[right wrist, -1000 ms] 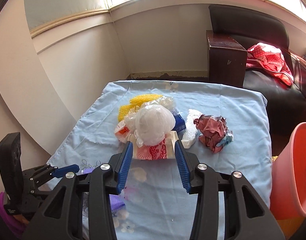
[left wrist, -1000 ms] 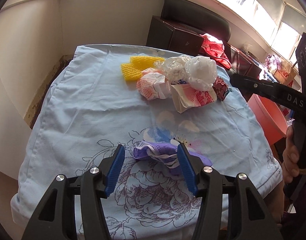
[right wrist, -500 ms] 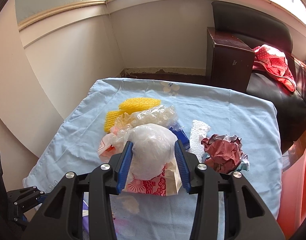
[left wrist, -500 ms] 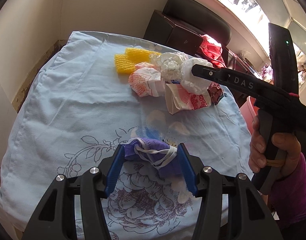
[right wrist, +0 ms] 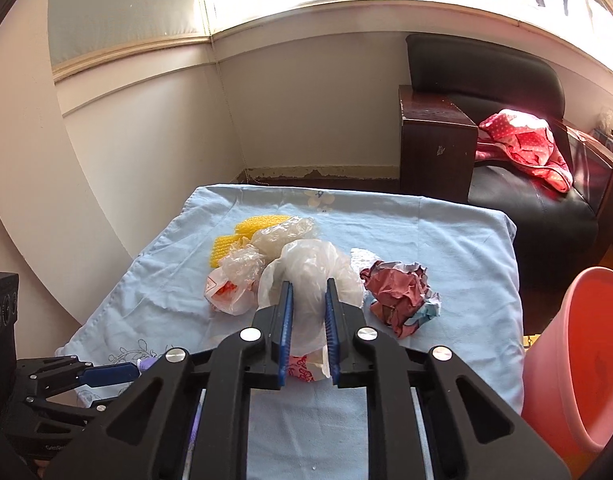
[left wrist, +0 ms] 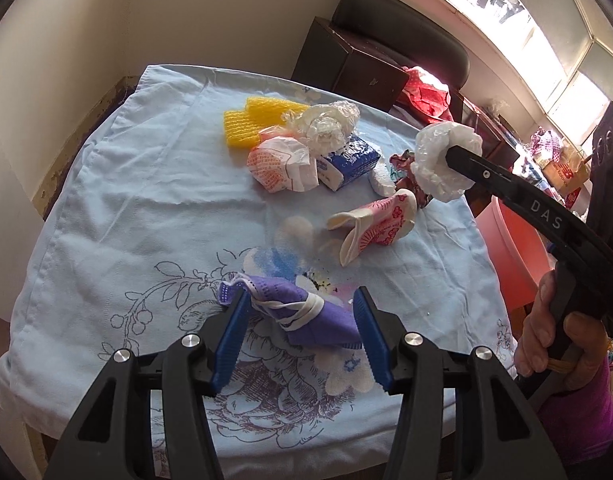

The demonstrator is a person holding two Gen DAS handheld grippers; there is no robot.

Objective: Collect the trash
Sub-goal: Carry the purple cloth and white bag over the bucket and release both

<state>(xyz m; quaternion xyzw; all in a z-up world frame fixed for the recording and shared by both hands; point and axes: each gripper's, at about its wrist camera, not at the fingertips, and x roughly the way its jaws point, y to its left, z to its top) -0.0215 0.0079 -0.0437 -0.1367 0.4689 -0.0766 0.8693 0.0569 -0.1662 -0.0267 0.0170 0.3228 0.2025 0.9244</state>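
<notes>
A crumpled white plastic bag [right wrist: 310, 264] is squeezed between the blue pads of my right gripper [right wrist: 309, 286], whose jaws are closing on it. From the left wrist view, this bag [left wrist: 442, 168] hangs above the tablecloth at the right gripper's tip. My left gripper [left wrist: 301, 296] stands open low over the cloth, with a purple face mask [left wrist: 282, 290] lying between its fingers. Further trash lies behind: a tipped red-patterned paper cup [left wrist: 380, 220], a red-and-white wrapper [left wrist: 282, 164], a blue tissue pack [left wrist: 348, 162], yellow foam netting [left wrist: 246, 124] and crumpled maroon paper [right wrist: 398, 292].
The table wears a light-blue flowered cloth [left wrist: 126, 200] and stands close to walls at the left and back. A pink bucket [right wrist: 578, 360] stands off its right side. A dark wooden cabinet [right wrist: 438, 148] and a black armchair [right wrist: 506, 80] are behind on the right.
My right gripper closed on the white bag and lifted it off the pile; the paper cup now lies tipped on the cloth. My left gripper moved forward around the purple mask.
</notes>
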